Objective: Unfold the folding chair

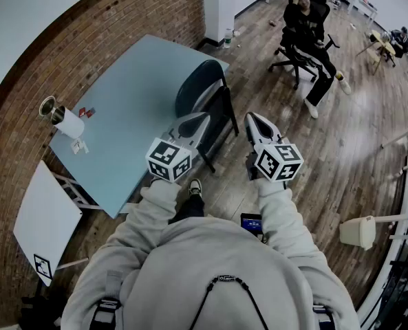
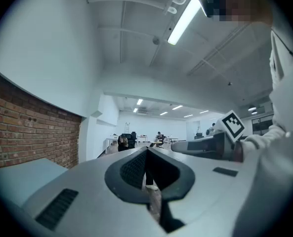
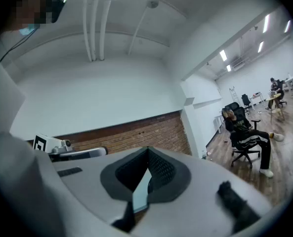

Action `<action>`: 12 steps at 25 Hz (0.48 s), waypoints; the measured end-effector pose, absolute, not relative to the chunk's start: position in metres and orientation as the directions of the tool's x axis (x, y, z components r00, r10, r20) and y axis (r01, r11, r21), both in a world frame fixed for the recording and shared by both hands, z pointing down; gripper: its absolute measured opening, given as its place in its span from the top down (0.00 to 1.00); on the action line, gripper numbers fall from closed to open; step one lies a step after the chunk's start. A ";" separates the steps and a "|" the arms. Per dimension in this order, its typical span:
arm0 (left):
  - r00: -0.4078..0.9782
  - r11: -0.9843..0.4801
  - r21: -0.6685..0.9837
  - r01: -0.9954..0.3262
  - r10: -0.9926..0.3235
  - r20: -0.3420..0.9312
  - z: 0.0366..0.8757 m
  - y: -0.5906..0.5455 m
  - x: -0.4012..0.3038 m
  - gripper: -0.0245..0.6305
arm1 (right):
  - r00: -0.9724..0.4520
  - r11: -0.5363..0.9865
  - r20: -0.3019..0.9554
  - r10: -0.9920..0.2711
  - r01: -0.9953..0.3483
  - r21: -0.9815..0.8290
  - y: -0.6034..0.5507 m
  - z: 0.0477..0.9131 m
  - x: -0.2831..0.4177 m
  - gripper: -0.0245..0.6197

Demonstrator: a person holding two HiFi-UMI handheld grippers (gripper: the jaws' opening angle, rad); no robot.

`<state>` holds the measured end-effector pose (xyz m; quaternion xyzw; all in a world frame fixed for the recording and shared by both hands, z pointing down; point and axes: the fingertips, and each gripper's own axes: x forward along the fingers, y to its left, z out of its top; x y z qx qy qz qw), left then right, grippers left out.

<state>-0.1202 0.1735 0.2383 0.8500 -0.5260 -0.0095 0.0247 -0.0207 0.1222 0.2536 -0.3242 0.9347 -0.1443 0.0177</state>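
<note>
The folding chair point(image 1: 209, 96) stands folded against the near edge of the light blue table point(image 1: 128, 115); it has a dark rounded backrest and a black frame. Both grippers are held level in front of me, short of the chair and not touching it. My left gripper point(image 1: 202, 118) is shut and empty, its tip close to the chair's seat side. A little to the right of the frame, my right gripper point(image 1: 252, 118) is also shut and empty. In the left gripper view the closed jaws point(image 2: 147, 153) point across the room, with the right gripper point(image 2: 210, 145) alongside. The right gripper view shows its jaws point(image 3: 147, 153) closed.
A brick wall point(image 1: 25, 150) runs behind the table, which carries a white paper roll point(image 1: 67, 124) and a metal cup point(image 1: 48, 106). A white board point(image 1: 44, 218) leans at the left. A person sits in an office chair point(image 1: 307, 29) further off. A pale bin point(image 1: 358, 232) stands at the right.
</note>
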 end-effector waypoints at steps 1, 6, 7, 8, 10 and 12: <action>0.441 -0.440 0.036 -0.897 -0.897 0.010 0.238 0.166 -0.126 0.96 | -0.785 0.745 0.058 -0.617 -0.606 -0.280 0.115 0.254 -0.023 0.95; 0.439 -0.439 0.029 -0.898 -0.899 -0.008 0.243 0.116 -0.163 0.96 | -0.785 0.758 0.084 -0.614 -0.616 -0.215 0.071 0.260 -0.059 0.95; 0.443 -0.443 0.032 -0.896 -0.897 -0.008 0.247 0.102 -0.170 0.96 | -0.785 0.758 0.104 -0.611 -0.618 -0.207 0.058 0.266 -0.069 0.95; 0.450 -0.450 0.031 -0.893 -0.893 -0.006 0.251 0.086 -0.176 0.96 | -0.781 0.755 0.120 -0.613 -0.624 -0.204 0.044 0.273 -0.079 0.95; 0.467 -0.467 0.028 -0.884 -0.884 -0.003 0.257 0.049 -0.190 0.96 | -0.763 0.735 0.123 -0.634 -0.645 -0.209 0.009 0.279 -0.097 0.95; 0.478 -0.479 0.039 -0.877 -0.878 -0.012 0.252 0.009 -0.215 0.96 | -0.744 0.717 0.103 -0.660 -0.665 -0.209 -0.028 0.271 -0.118 0.95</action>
